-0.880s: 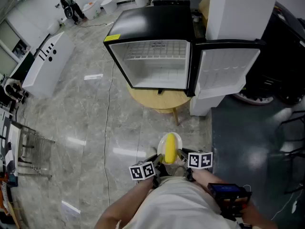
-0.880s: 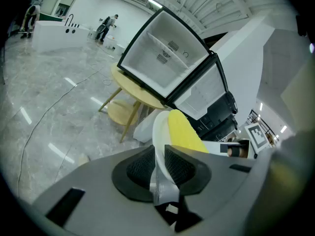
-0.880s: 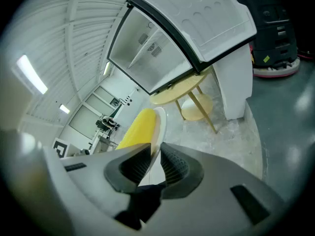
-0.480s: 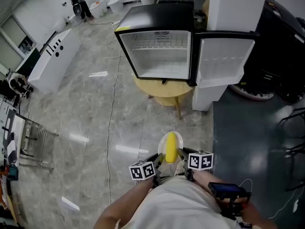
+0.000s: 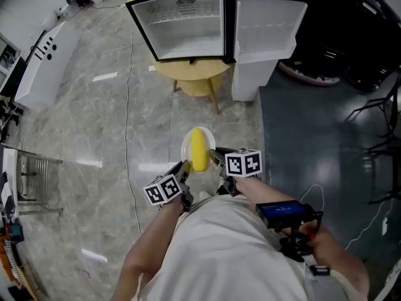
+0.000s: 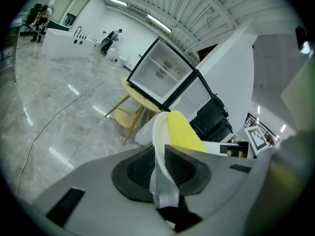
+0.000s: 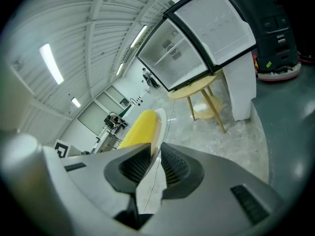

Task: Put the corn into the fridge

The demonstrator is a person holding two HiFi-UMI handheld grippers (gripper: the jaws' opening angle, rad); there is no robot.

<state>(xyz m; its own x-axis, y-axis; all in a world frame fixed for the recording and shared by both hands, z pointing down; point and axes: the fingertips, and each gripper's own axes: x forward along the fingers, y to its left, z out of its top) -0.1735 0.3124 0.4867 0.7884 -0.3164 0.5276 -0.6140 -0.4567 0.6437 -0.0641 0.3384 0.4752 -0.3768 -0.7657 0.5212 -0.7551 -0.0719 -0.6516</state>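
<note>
A yellow corn cob (image 5: pixel 198 148) lies on a small white plate (image 5: pixel 186 153) held in the air in front of me. My left gripper (image 5: pixel 183 168) is shut on the plate's left rim (image 6: pixel 158 146), with the corn (image 6: pixel 184 132) beyond its jaws. On the opposite rim (image 7: pixel 158 124) my right gripper (image 5: pixel 215 155) is shut too, the corn (image 7: pixel 138 128) lying just past it. The small black fridge (image 5: pixel 182 22) stands ahead on a round yellow table (image 5: pixel 192 74), its door (image 5: pixel 268 27) swung open to the right and its white inside empty.
A grey marble floor (image 5: pixel 94 130) lies between me and the fridge. A black cable (image 5: pixel 129 99) runs along it on the left. A white counter (image 5: pixel 37 61) stands far left, a metal rack (image 5: pixel 34 180) near left. Dark machines (image 5: pixel 351 36) sit on the right.
I have moved closer to the fridge, which now sits higher and nearer in the head view. Both grippers still hold the plate with the corn, carried forward.
</note>
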